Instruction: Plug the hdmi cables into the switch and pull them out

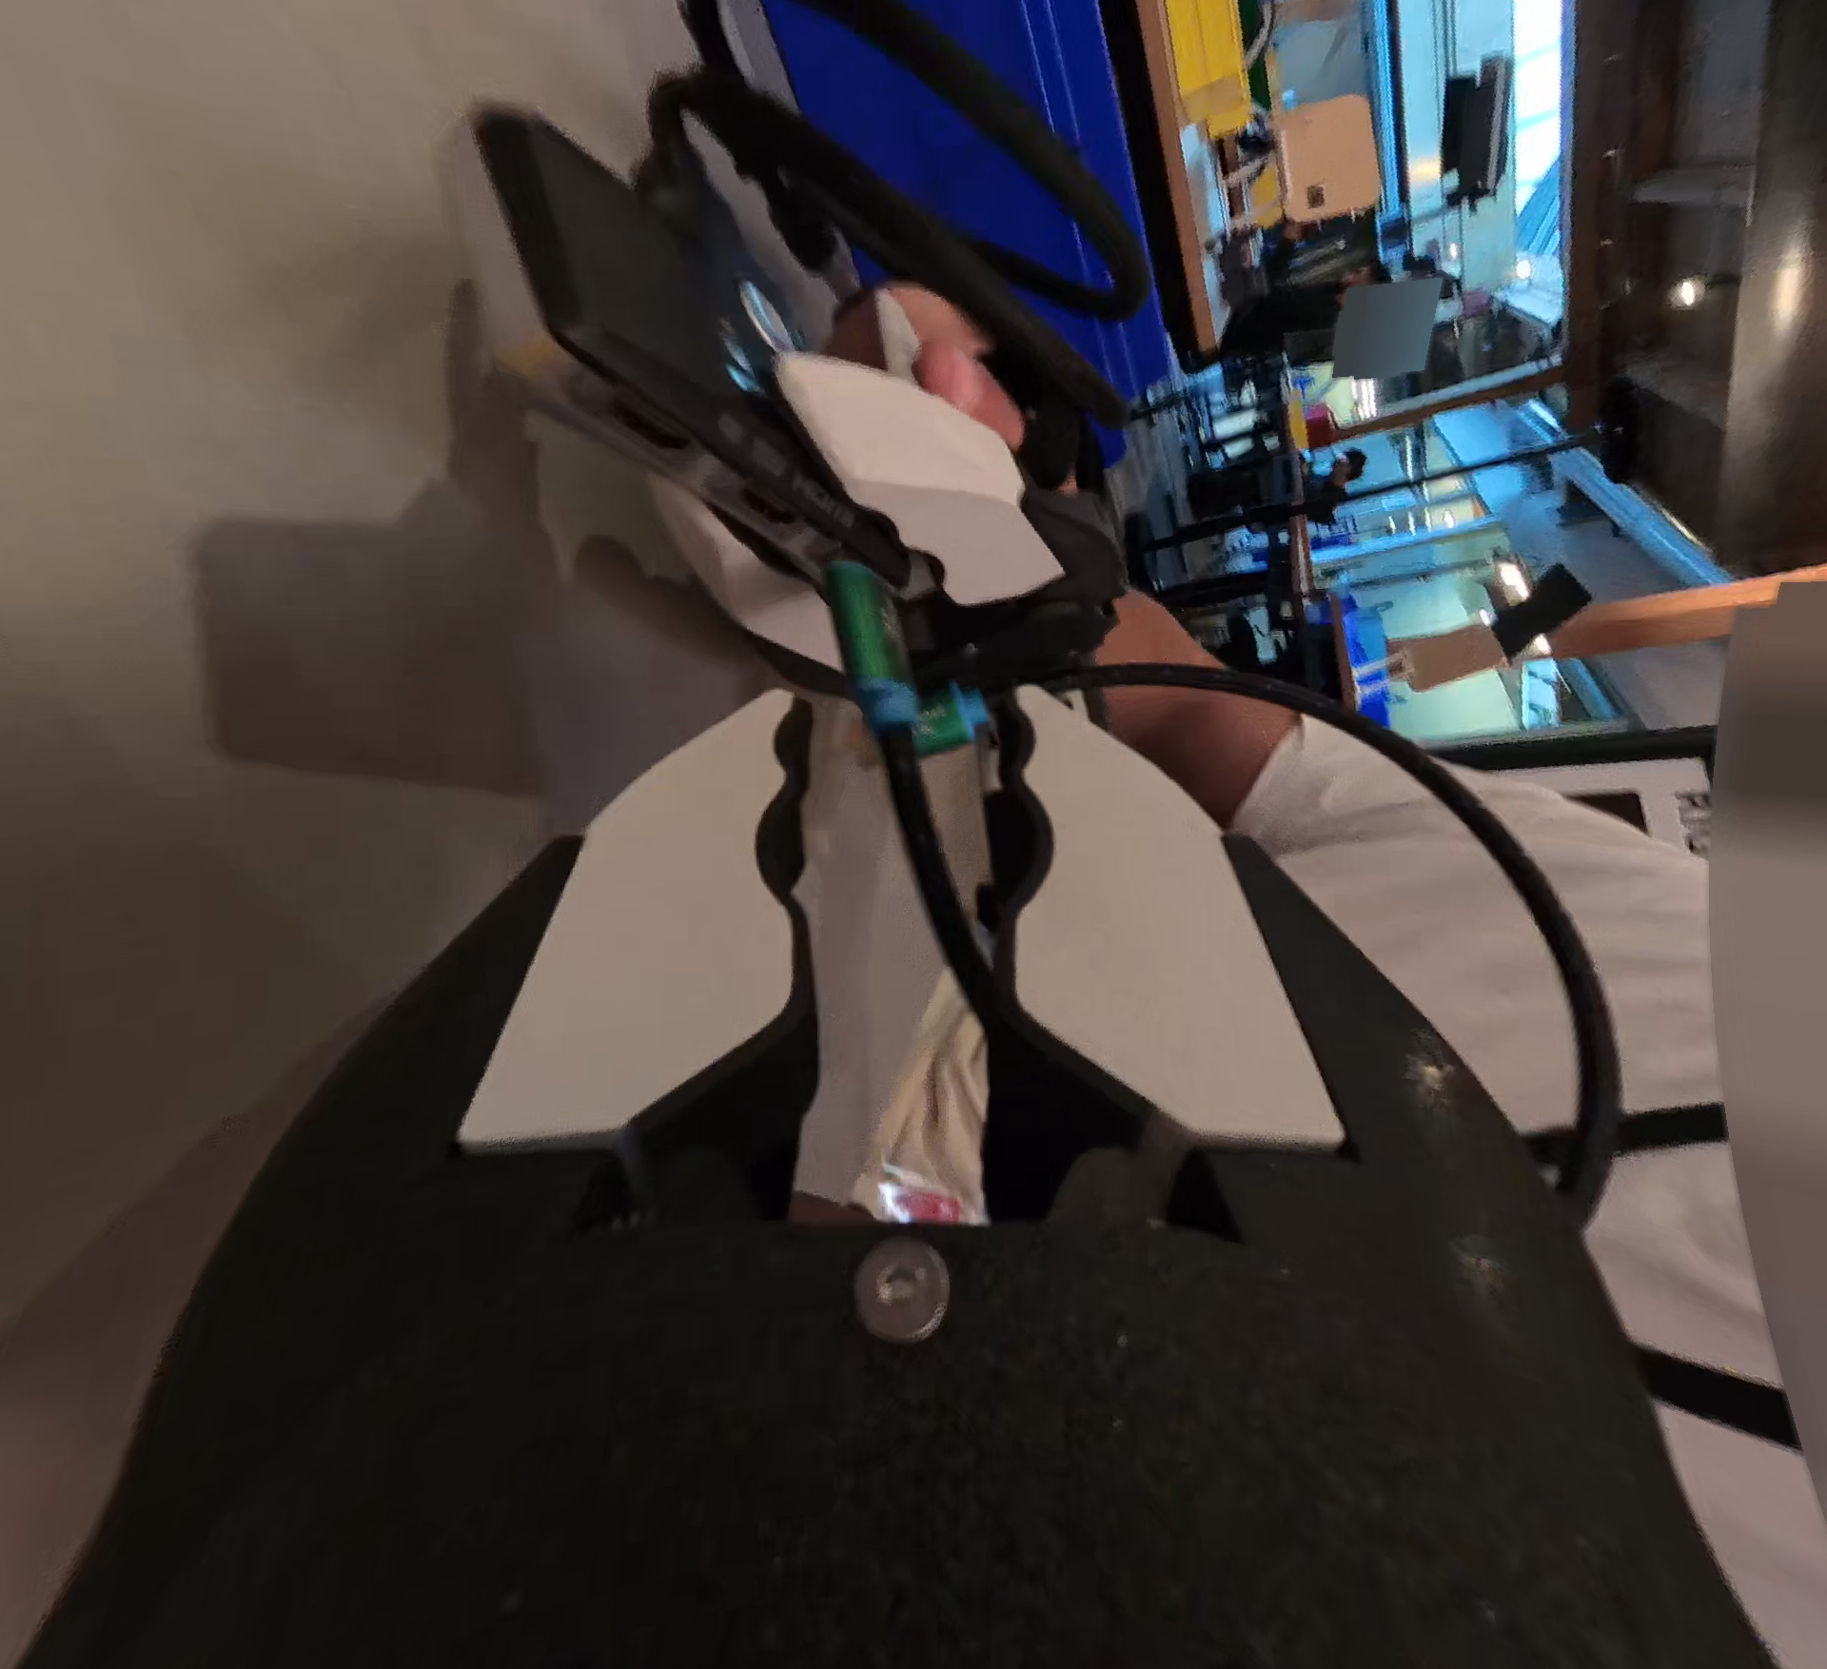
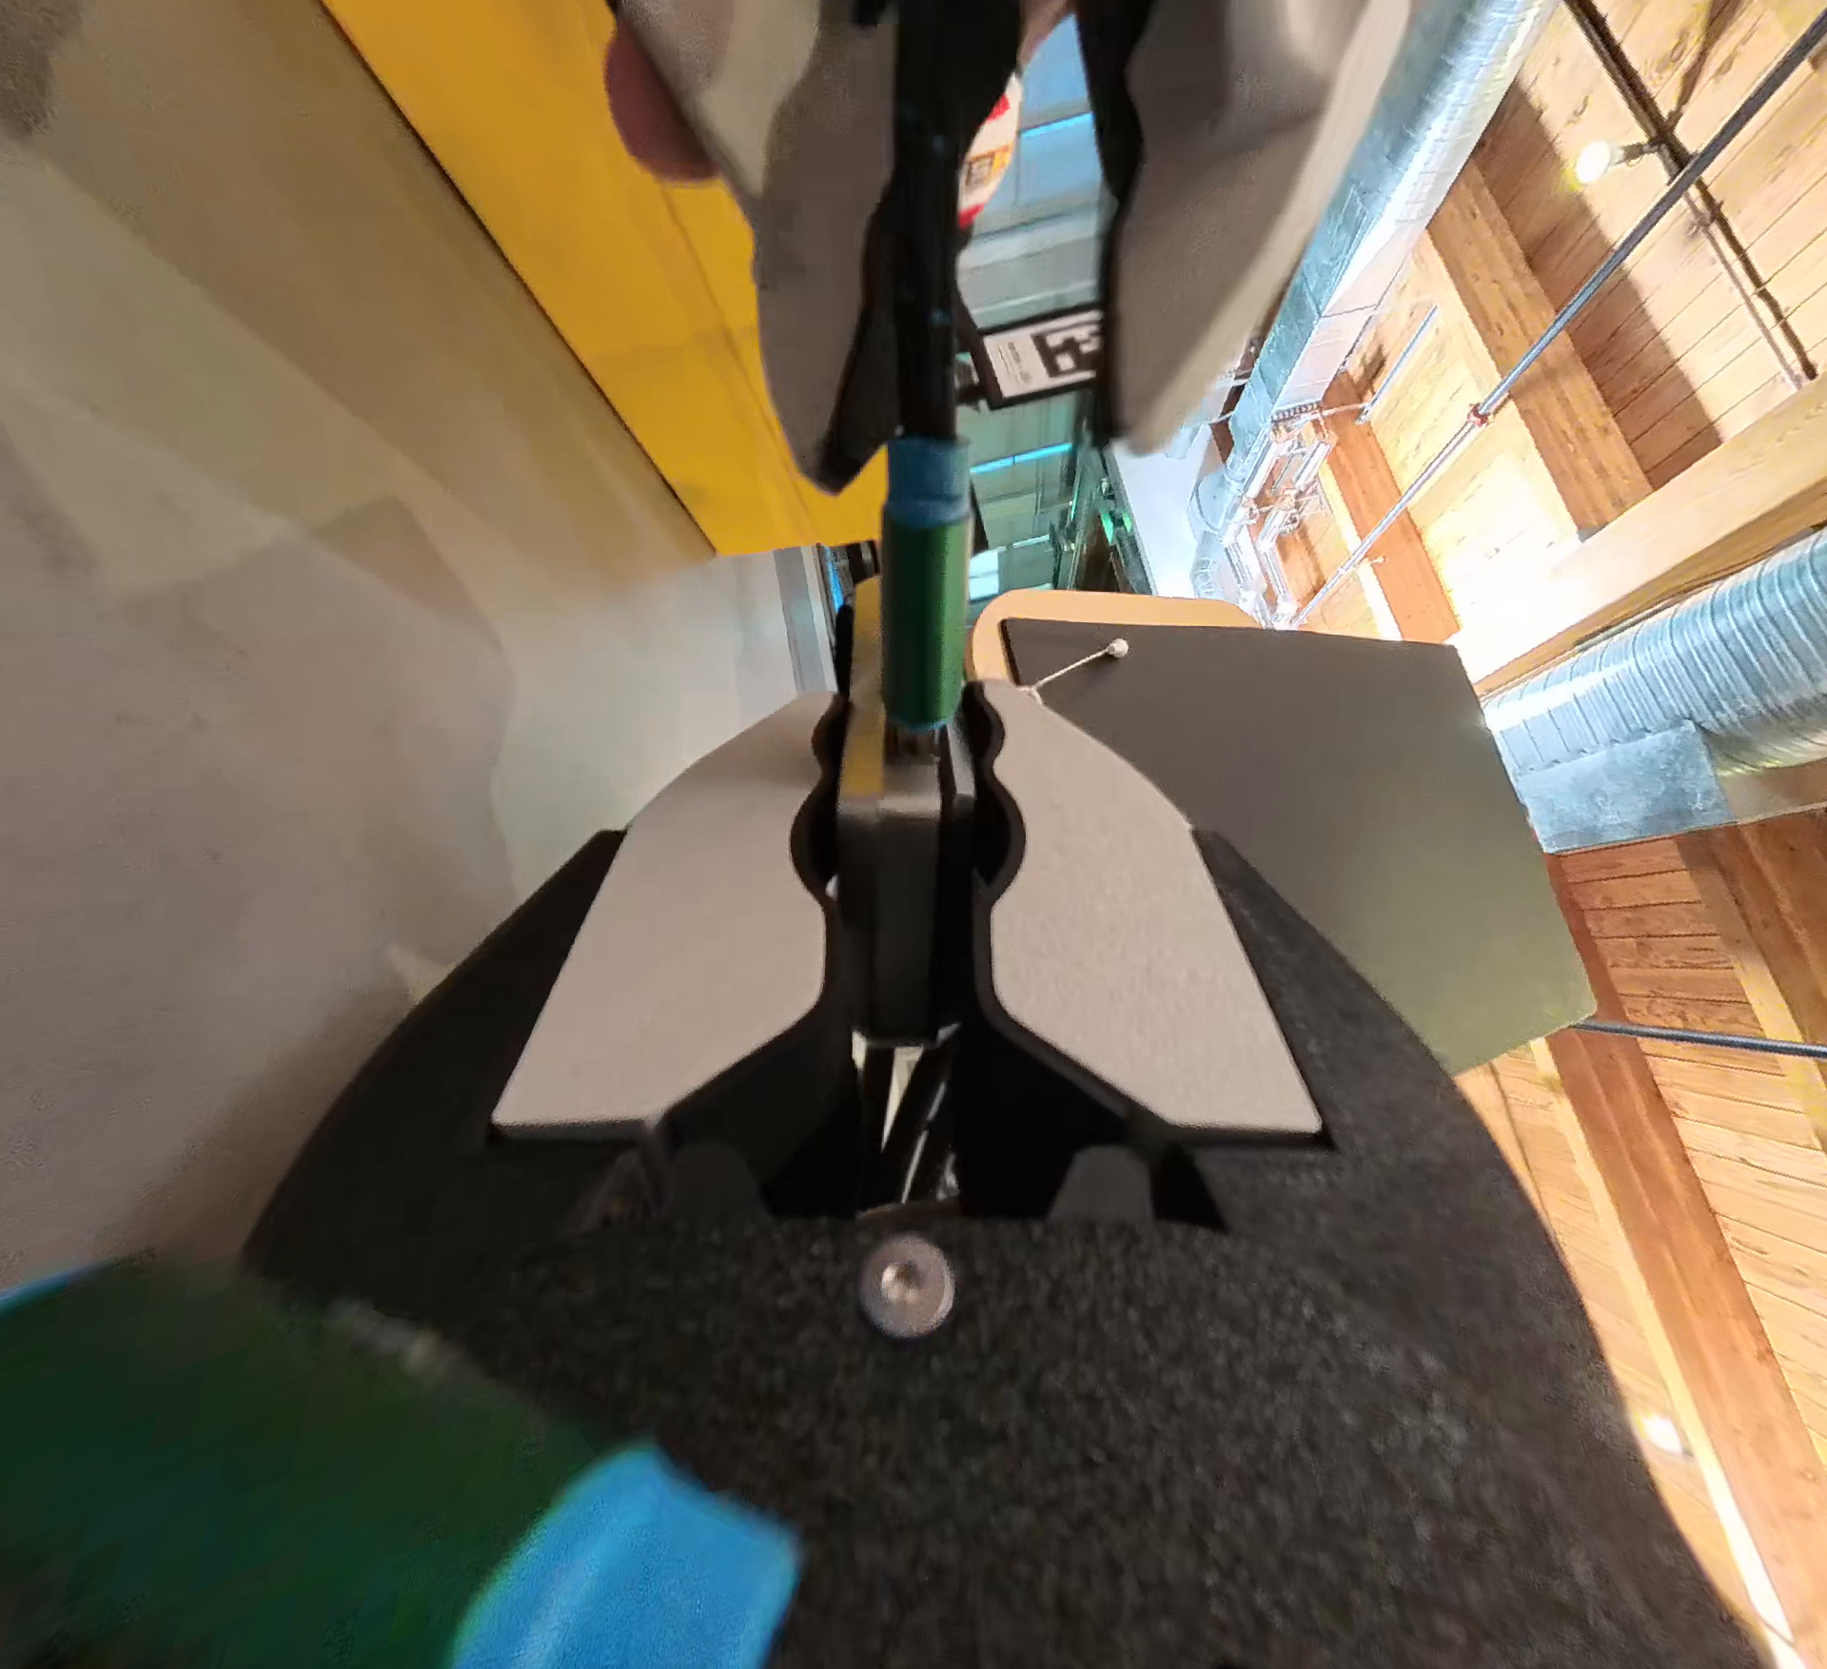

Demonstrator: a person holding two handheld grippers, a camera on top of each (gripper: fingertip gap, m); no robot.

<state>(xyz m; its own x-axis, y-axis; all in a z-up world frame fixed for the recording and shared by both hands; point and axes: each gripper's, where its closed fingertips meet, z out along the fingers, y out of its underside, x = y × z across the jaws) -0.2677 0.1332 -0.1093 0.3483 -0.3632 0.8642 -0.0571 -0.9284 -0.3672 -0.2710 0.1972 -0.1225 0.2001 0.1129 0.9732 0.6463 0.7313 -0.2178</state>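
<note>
My R gripper (image 2: 905, 722) is clamped on the switch (image 2: 890, 910). The green plug (image 2: 924, 623) stands dead ahead, axis in line w/ my fingers. L gripper (image 1: 895, 732) pinches its cable (image 1: 934, 850), so L is nearer for the pull.

Two grippers show: the left gripper (image 1: 895, 722) and the right gripper (image 2: 905, 717). One black HDMI switch (image 1: 633, 277) is in view. Two green plugs with blue tape are visible, one (image 1: 870, 623) at the switch's edge, another (image 1: 934, 722) just beside it. Several black cables (image 1: 929, 168) loop behind; the exact number cannot be told.
</note>
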